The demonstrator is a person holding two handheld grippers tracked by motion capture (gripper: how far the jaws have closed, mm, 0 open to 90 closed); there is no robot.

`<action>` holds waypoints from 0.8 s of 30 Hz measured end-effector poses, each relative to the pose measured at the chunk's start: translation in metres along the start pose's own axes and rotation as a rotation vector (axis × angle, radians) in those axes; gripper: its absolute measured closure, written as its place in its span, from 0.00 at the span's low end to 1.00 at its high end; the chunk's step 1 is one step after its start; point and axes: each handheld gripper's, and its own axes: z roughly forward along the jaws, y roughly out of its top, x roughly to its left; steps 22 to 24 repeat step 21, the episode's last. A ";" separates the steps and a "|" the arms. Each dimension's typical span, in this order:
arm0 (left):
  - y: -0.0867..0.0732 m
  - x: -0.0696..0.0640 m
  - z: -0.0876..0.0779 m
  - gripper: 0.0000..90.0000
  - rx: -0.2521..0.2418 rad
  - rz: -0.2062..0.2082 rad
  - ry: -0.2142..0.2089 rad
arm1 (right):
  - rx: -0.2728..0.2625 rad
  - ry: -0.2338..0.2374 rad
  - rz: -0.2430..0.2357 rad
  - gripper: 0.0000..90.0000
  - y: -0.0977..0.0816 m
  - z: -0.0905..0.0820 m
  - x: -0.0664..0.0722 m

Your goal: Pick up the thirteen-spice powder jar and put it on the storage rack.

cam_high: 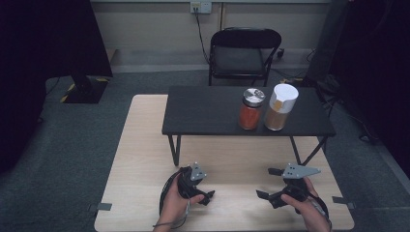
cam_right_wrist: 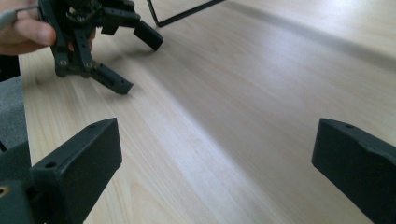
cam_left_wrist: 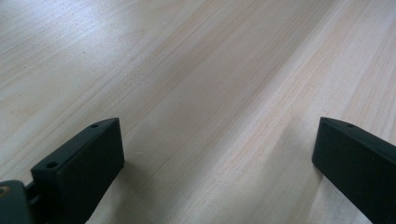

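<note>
Jars (cam_high: 250, 110) stand upright on the raised shelf (cam_high: 203, 113) at twelve o'clock; we hold both grippers low on the bench (cam_high: 145, 145), jaws apart, right gripper (cam_high: 271, 186) nearer than left gripper (cam_high: 205, 191).

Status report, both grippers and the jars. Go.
Left gripper and right gripper open, empty, low over the wooden table. Red spice jar and white-lidded jar upright on the black shelf, untouched. Path clear.

From above our side, the high view looks forward and down across the whole desk (cam_high: 145, 145). Both gripper views skim low over its bare wood; the right one faces the left tongs (cam_right_wrist: 135, 63).
</note>
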 end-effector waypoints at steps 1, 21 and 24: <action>0.000 0.000 0.000 0.02 0.000 0.000 0.000 | 0.006 -0.002 0.001 0.01 -0.002 0.001 0.000; 0.000 0.000 0.000 0.02 0.000 0.000 0.000 | 0.138 -0.073 -0.008 0.01 -0.015 0.011 0.006; 0.000 0.000 0.000 0.02 0.000 0.000 0.000 | 0.138 -0.073 -0.008 0.01 -0.015 0.011 0.006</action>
